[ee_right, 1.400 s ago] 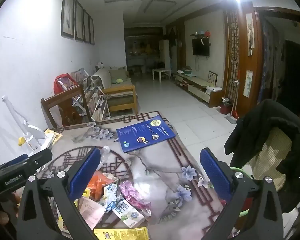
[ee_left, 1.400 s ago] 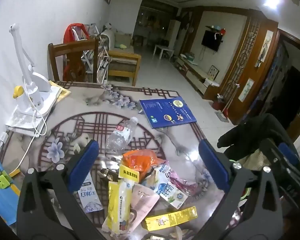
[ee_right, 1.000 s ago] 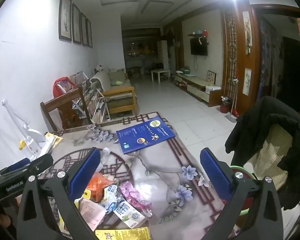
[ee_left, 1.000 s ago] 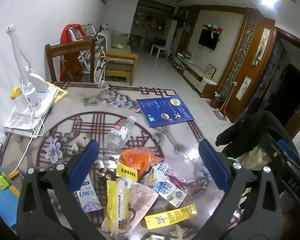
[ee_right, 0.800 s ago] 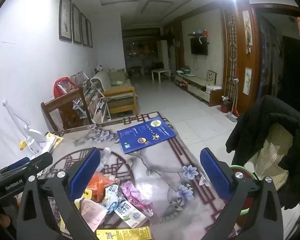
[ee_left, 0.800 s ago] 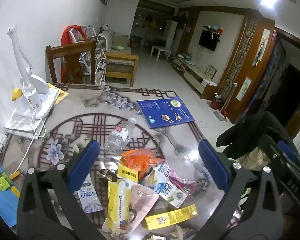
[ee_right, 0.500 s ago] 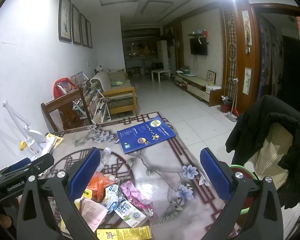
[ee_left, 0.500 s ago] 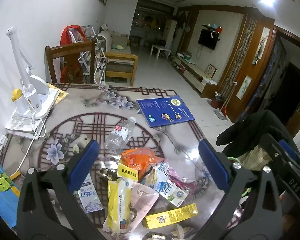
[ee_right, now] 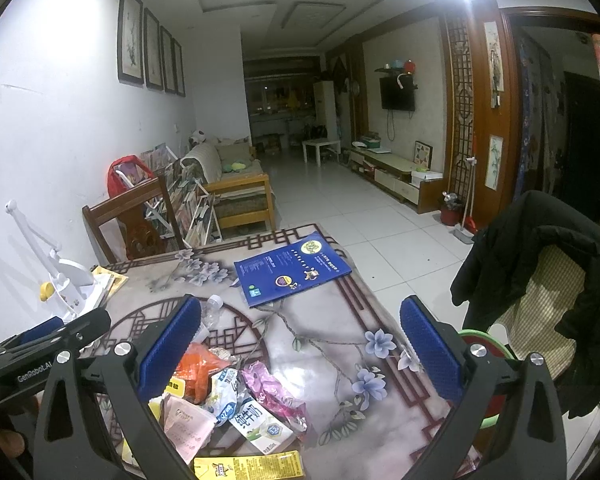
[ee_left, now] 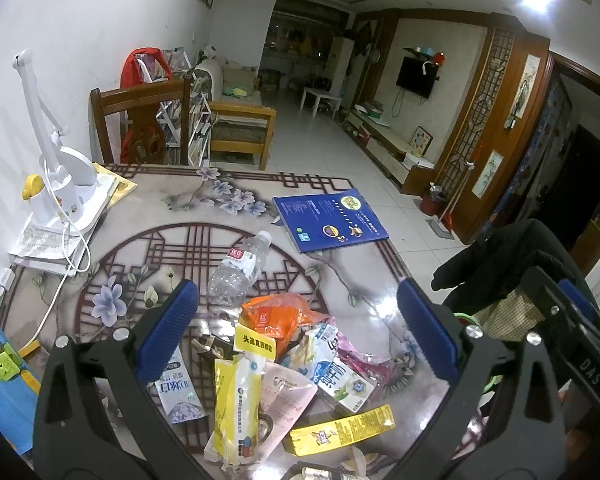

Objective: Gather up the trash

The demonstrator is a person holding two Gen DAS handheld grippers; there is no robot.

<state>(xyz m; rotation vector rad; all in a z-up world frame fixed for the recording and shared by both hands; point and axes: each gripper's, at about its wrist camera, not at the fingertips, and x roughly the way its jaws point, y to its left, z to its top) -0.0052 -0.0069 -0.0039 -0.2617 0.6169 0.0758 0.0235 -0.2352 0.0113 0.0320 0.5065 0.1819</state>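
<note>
left gripper: "GenRobot.AI" | jacket: "EIRED" | right gripper: "DAS"

Floral table: wrappers, bottle, blue booklet, lamp.

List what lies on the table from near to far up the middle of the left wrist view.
Yellow flat packet → yellow-and-white pouch → orange wrapper → clear plastic bottle → blue booklet.
</note>
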